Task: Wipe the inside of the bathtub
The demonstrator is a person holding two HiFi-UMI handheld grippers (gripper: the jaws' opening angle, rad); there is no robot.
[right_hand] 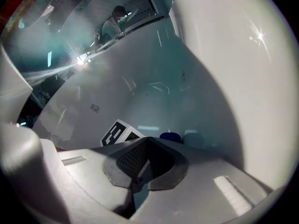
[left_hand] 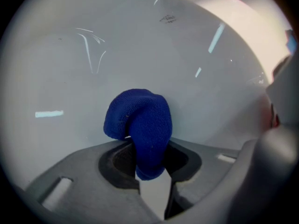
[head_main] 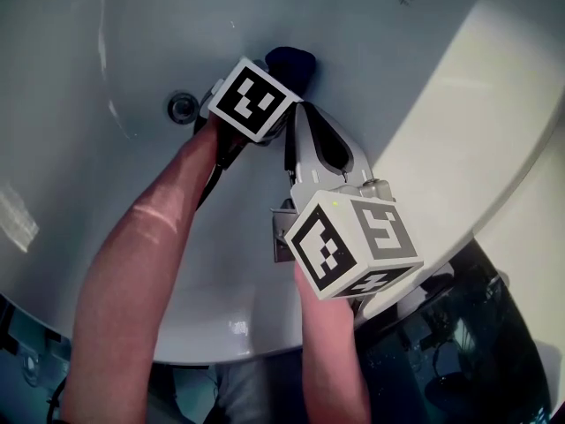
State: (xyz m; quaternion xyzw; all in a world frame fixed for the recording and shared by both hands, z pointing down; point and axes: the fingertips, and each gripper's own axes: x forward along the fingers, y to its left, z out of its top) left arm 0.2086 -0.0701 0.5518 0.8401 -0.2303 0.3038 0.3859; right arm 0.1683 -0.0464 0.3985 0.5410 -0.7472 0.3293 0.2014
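Bathtub (head_main: 88, 104): white and glossy, with light streaks reflected on its curved inner wall. A round metal drain fitting (head_main: 183, 107) sits in that wall, just beside the left gripper's marker cube (head_main: 252, 98) in the head view. The broad rim (head_main: 494, 104) runs along the right side of that view.

Blue cloth (left_hand: 140, 125): bunched into a rounded wad, it lies inside the tub at the tip of the left gripper (left_hand: 152, 164). The left gripper view shows both jaws clamped on the cloth's lower part. The bulk of the wad bulges out ahead of the jaws toward the tub wall. Whether the wad presses on the wall cannot be told. In the head view only a dark blue edge of the cloth shows past the marker cube.

Right gripper (right_hand: 142, 164): its jaws are closed tip to tip, with nothing between them. It is held just beside the left gripper, over the inner slope below the rim, and points toward the cloth. Its own view shows the left gripper's marker cube and a small part of the cloth just beyond its jaw tips.

Bare forearms: the left forearm (head_main: 150, 263) and the right forearm (head_main: 331, 360) reach in over the tub's near edge.
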